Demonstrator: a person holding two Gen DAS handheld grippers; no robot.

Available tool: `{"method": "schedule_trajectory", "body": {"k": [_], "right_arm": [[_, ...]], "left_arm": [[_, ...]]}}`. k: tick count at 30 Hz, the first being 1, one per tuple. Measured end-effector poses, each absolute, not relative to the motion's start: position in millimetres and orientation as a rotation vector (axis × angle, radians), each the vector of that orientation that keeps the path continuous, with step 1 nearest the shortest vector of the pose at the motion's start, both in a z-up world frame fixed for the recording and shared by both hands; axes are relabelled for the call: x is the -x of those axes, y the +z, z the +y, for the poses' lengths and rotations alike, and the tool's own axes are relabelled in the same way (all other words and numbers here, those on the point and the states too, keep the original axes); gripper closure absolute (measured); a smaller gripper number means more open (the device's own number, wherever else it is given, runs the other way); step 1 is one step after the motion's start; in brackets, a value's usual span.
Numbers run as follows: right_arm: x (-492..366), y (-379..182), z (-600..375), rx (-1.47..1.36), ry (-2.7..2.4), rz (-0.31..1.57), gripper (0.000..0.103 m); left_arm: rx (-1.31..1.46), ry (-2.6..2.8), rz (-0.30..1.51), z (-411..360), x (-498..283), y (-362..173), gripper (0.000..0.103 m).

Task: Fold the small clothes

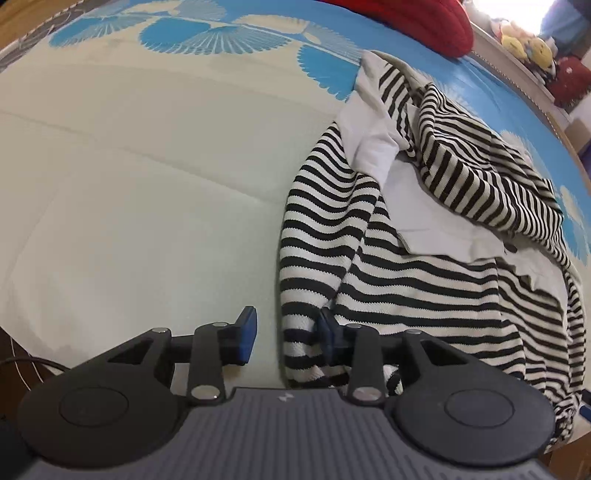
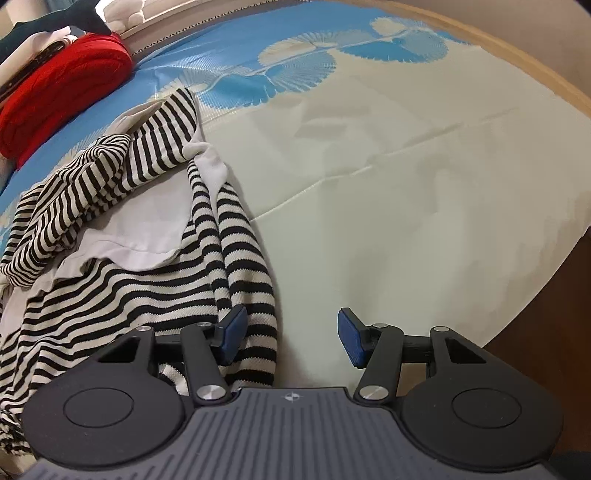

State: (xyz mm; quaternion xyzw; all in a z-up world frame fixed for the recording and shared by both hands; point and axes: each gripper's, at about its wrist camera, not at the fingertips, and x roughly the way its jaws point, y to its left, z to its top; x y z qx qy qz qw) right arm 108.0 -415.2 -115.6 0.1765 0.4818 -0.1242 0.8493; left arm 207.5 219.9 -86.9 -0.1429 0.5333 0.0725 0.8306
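One striped garment [image 1: 424, 280]; one red cushion [image 1: 424, 22]; two tools [image 1: 286, 334].

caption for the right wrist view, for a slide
Right gripper open over the edge of a crumpled striped top on a patterned bedspread.

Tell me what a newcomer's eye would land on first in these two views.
First, the black-and-white striped garment, crumpled with a pale lining showing, lying on the cream part of the blue-patterned bedspread. Next, the left gripper and the right gripper, each low at the garment's near hem, jaws apart with striped cloth at one blue pad. Behind, a red folded item sits at the far edge.
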Motion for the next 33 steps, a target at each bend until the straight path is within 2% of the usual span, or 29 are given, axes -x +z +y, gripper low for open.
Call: {"method": "schedule_trajectory", "body": {"k": [8,13,15,22,29,33], "right_arm": [[-109,-127,-403,-0.407,-0.163,1.096,0.047],[-106,-121,-406,-0.424,-0.179,1.058,0.047],[-105,-117,-411,-0.465,-0.192,1.022,0.047],[-107,-114,-405,-0.502,-0.131,0.985,0.036],[-113,-123,-397,-0.488,-0.124,1.023,0.036],[-113,-132,-395,-0.448,-0.146,1.080,0.036]], "left_arm": [[0.187,0.109,1.195,200,-207,-98,0.063],[0.235,0.151,1.162,211,-203,-92,0.064],[0.281,0.148,1.149,216,-203,-89,0.061],[0.299,0.120,1.136,210,-206,-89,0.058],[0.294,0.104,1.169,206,-209,-97,0.058],[0.288,0.130,1.123,209,-207,-90,0.058]]}}
